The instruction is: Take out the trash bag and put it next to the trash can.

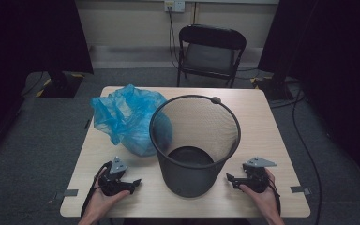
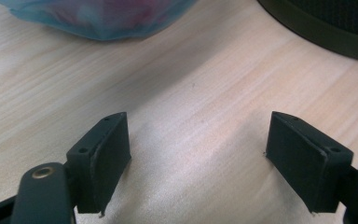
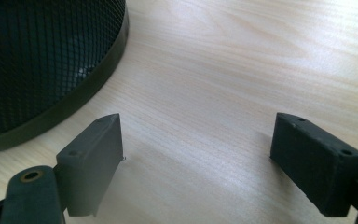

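Left hand-held gripper [image 1: 133,182] sits low on the surface [image 1: 262,122] near the front edge, jaws spread wide with nothing between them, just bare wood in its own view [image 2: 198,154]. It points to the right, toward the base of the bin [image 1: 194,140]. Right hand-held gripper [image 1: 229,178] mirrors it on the other side, also spread wide and empty [image 3: 198,158], pointing left at the bin. Each is held by a hand [image 1: 104,199], the other hand [image 1: 262,196] coming in from the bottom edge.

The bin is a black mesh wastebasket standing upright in the middle of the surface, mouth facing straight up, long axis vertical, and it looks empty inside. Its base rim curves through the top right of the left gripper view [image 2: 326,28] and across the left of the right gripper view [image 3: 42,70].

A crumpled blue plastic bag [image 1: 126,115] lies to the bin's left and a bit behind, touching or overlapping its side from this angle; part shows through the mesh.

Plenty of open wood to the bin's right and along the front edge. Past the far edge stands a black folding chair [image 1: 211,49].
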Tool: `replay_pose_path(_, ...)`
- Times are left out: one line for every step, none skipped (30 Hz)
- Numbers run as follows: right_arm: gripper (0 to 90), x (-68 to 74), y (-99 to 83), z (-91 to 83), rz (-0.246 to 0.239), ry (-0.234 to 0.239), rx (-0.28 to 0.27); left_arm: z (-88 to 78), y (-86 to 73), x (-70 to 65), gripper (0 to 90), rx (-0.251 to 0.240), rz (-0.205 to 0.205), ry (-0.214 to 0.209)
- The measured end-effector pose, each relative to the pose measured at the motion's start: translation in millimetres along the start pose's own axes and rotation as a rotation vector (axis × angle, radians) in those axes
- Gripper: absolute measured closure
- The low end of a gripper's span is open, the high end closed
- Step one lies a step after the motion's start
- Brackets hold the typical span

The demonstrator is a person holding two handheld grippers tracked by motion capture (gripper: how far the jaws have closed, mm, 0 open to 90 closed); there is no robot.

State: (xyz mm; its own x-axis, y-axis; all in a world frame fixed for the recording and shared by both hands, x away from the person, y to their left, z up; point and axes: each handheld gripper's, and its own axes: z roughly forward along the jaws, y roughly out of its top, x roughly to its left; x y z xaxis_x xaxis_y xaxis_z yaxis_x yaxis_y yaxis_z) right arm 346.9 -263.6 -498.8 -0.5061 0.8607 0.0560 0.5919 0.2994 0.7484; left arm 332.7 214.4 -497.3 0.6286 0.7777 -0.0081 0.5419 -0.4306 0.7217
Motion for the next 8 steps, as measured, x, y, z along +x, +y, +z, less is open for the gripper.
replay_pose_path(16.0, 0.7, 0.0, 0.2, -0.008, -0.009, 0.002, 1.2, -0.8, 0.1, 19.5, -0.010, 0.002, 0.006)
replay_pose_path(16.0, 1.4, -0.1, 0.4, -0.010, -0.014, 0.004, 2.2, -1.4, 0.0, 17.1, -0.018, -0.001, 0.008)
replay_pose_path(16.0, 2.3, -0.1, 0.5, -0.017, -0.024, 0.007, 2.7, -1.4, -0.8, 16.4, -0.022, -0.012, 0.014)
replay_pose_path(16.0, 3.8, -0.2, 0.8, -0.023, -0.037, 0.011, 3.4, -1.5, -1.3, 15.9, -0.025, -0.016, 0.020)
replay_pose_path(15.7, 5.1, -0.1, 1.1, -0.033, -0.046, 0.017, 3.6, -1.3, -1.5, 15.4, -0.024, -0.018, 0.020)
replay_pose_path(15.7, 5.6, -0.2, 1.2, -0.032, -0.051, 0.017, 3.7, -1.2, -1.3, 15.2, -0.025, -0.017, 0.019)
replay_pose_path(15.8, 5.4, -0.2, 1.2, -0.030, -0.049, 0.017, 3.9, -1.1, -1.1, 15.1, -0.024, -0.016, 0.018)
replay_pose_path(15.8, 5.4, -0.2, 1.2, -0.030, -0.049, 0.016, 4.1, -0.9, -0.9, 14.8, -0.023, -0.015, 0.018)
